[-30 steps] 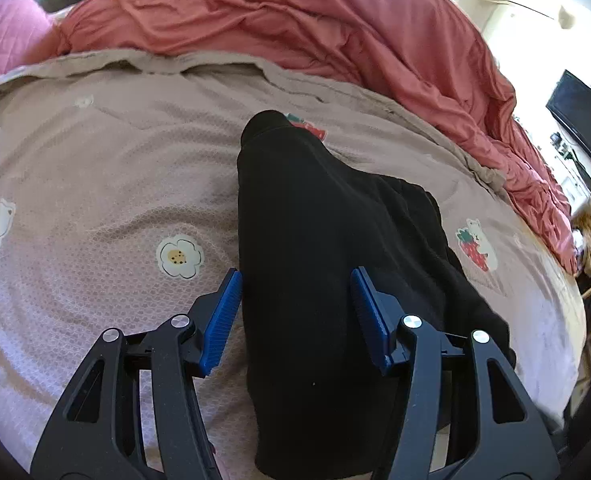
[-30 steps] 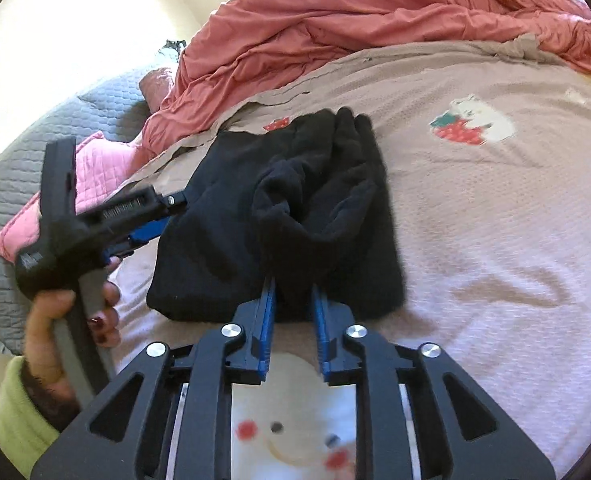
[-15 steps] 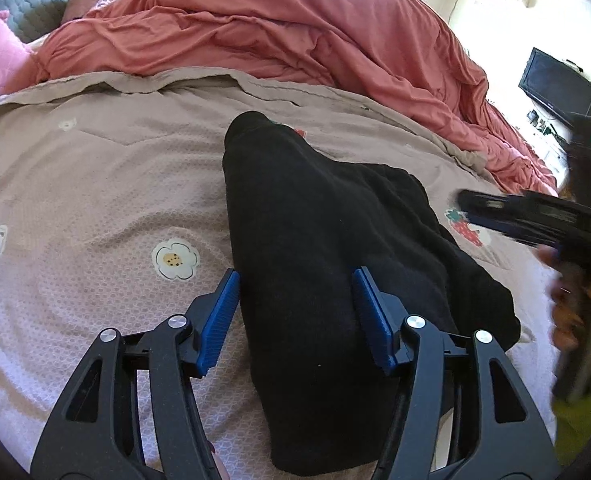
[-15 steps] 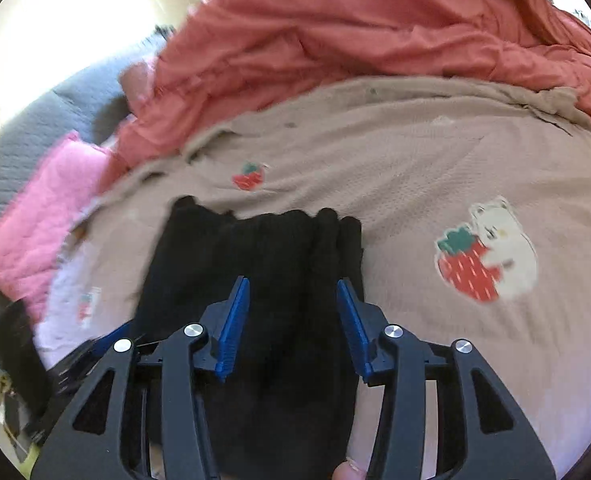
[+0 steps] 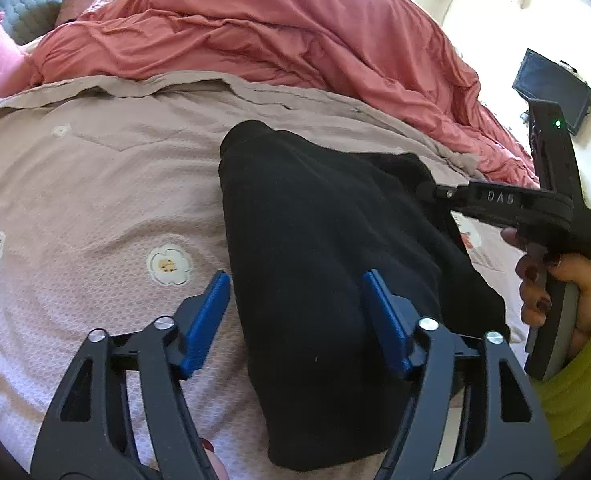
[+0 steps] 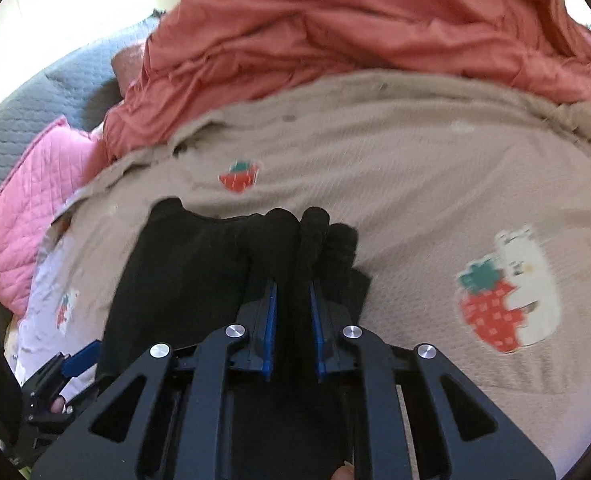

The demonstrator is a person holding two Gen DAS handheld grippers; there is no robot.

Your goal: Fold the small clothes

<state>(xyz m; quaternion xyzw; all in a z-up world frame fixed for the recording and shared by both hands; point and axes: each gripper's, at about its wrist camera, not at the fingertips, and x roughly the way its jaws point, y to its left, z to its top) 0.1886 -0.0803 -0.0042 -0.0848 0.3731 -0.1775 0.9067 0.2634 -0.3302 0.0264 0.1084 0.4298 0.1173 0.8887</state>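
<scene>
**Q:** On the bed, where does the garment lie, and what holds it?

**A:** Near the middle of the beige bedspread [image 5: 95, 184], short of the heaped red duvet [image 5: 295, 40] along the far edge, lies the black garment [image 5: 315, 260], partly folded lengthwise. The right tool [image 6: 292, 320] has its blue fingers [image 6: 270, 328] drawn close together on a bunched ridge of the cloth at the garment's right side. The left tool [image 5: 295, 320] is spread wide, its fingers [image 5: 207, 320] straddling the near end of the garment; whether they touch the fabric cannot be told.

**Q:** How will the cloth handle?

**A:** Judged from its thick folds and soft rolled edges, it is a light, limp, fleece-like knit: it will sag and bunch, not slip, and cannot break. Hold is best taken at edges and corners, through all layers together.

**Q:** And the hands' pose?

**A:** The right hand [image 5: 559, 288], nails dark, sleeve yellow-green, grips its handle upright, the tool reaching sideways across the garment's right edge. The left tool points along the garment towards the duvet.
</scene>
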